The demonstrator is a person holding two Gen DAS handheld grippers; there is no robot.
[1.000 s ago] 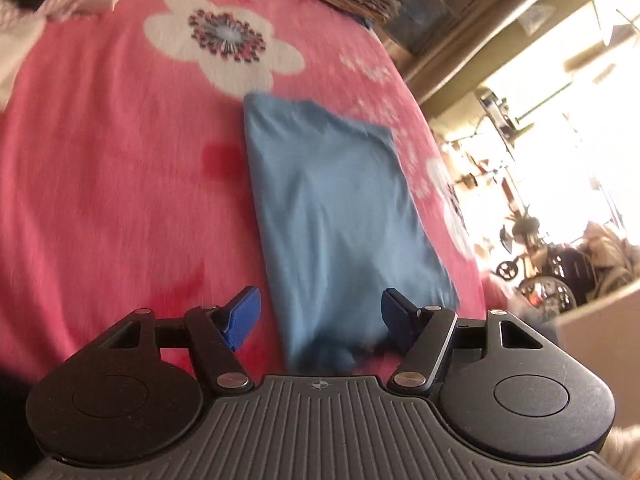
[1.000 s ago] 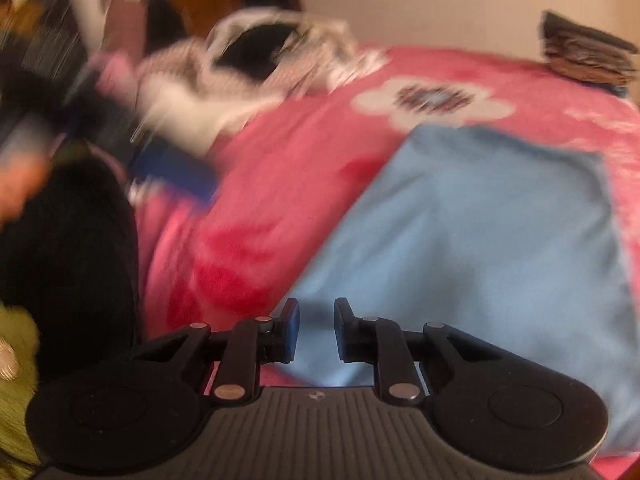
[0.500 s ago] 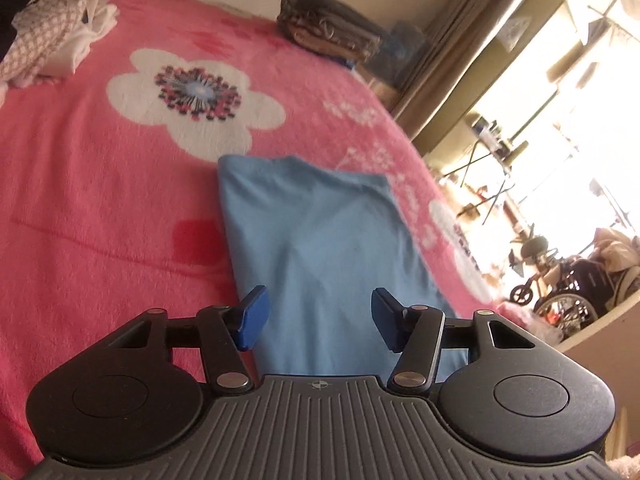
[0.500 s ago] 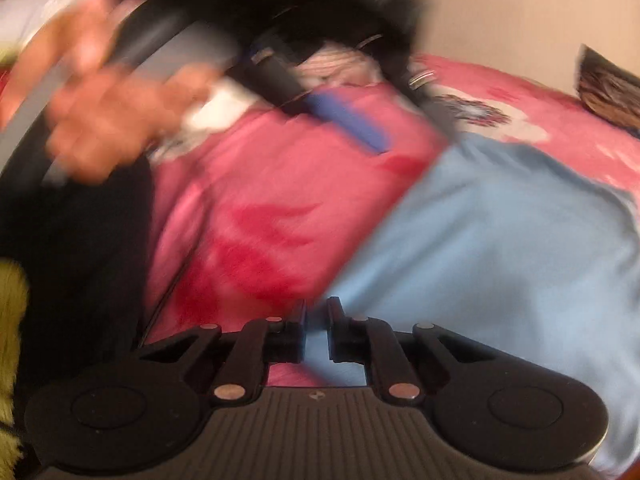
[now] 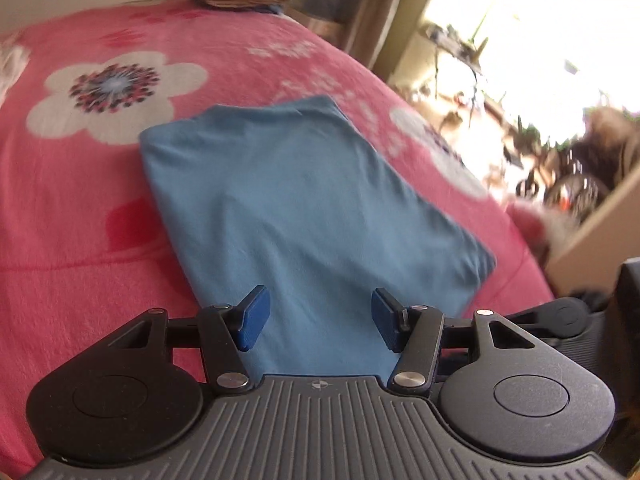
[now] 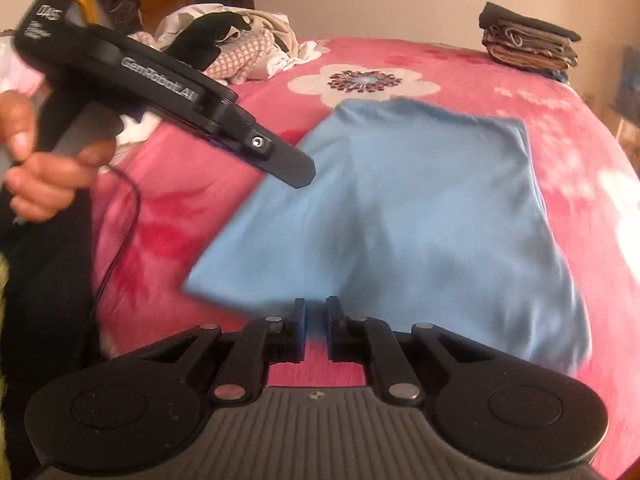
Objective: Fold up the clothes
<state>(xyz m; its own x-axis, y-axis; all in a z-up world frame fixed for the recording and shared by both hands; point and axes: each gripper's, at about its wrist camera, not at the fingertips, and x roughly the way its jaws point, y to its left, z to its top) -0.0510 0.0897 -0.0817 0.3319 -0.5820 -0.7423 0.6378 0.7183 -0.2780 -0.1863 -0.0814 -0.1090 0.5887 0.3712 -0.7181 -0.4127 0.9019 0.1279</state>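
On the pink flowered bed (image 5: 80, 264) the blue garment (image 5: 304, 200) is laid flat, already folded into a long shape; it is seen in the middle of the bed, with its near end just in front of both claws.

The left claw (image 5: 318, 326) has been brought over the near end of the garment, more squarely than a moment ago; its blue pads (image 5: 252, 322) have just been closed a little, yet they are kept apart, and no cloth is pinched between them. The right claw (image 6: 316, 326) has just been closed too; its tips are now almost together, and nothing is seen held in the thin gap, though the garment's near edge is right beside it. So the near end is likely about to be taken for one more fold; that fold is not yet done.

Much is hard to make out; the near edge of the garment is hidden behind the claw bodies in both views. The hand (image 6: 44, 168) at the left is blurred. The unfolded clothes (image 6: 240, 48) at the far left and the folded stack (image 6: 528, 46) at the far right are soft and small; the bright room past the bed is washed out.
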